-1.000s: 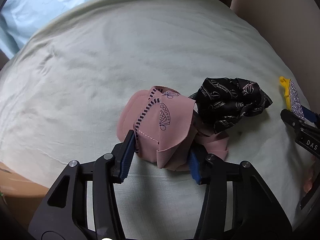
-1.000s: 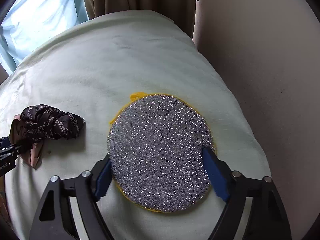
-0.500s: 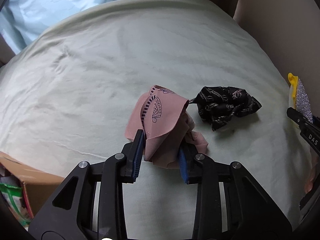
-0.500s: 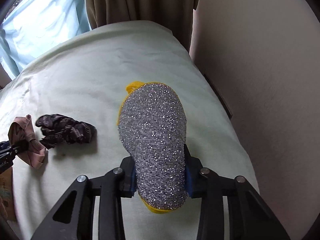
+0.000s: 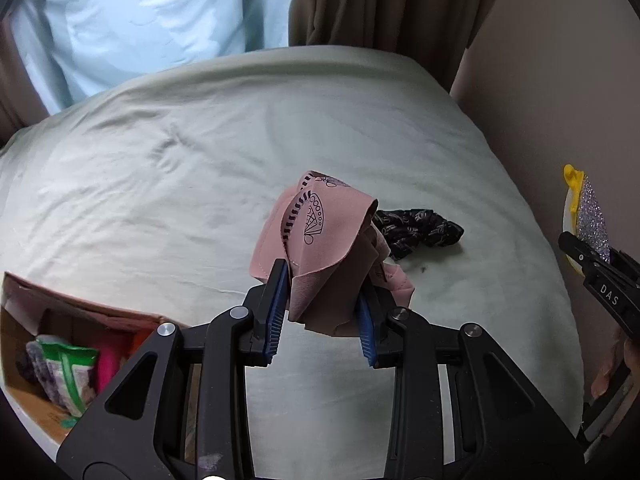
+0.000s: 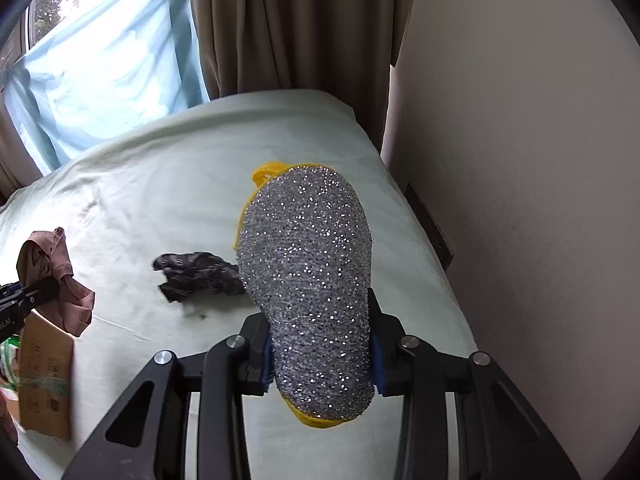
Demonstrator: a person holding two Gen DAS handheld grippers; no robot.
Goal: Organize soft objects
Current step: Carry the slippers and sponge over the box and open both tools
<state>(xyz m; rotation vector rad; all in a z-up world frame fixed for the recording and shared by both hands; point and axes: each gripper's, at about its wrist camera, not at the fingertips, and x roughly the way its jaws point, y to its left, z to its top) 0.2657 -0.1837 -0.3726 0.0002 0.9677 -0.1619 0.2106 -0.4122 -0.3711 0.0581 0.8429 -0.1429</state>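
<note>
only the left wrist view looks into the cardboard box [image 5: 60,360] of packets at the bed's [image 5: 160,184] left edge. left claw [image 5: 322,314] grips a pink cloth [image 5: 320,248]; a black cloth [image 6: 200,276] lies on the bare green sheet; right claw [image 6: 320,356] clamps a folded glitter scrubber [image 6: 308,280]. curtains behind, wall right.

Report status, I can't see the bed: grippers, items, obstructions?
Left hand-held gripper shut on pink cloth. Right hand-held gripper shut on silver scrubber. Black cloth on bed. Nothing obstructing.

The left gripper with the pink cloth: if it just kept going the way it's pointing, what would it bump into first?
Probably the bare green sheet. The left gripper angles downward, and the black cloth lies off to the right of its line, though depth is hard to judge.
</note>
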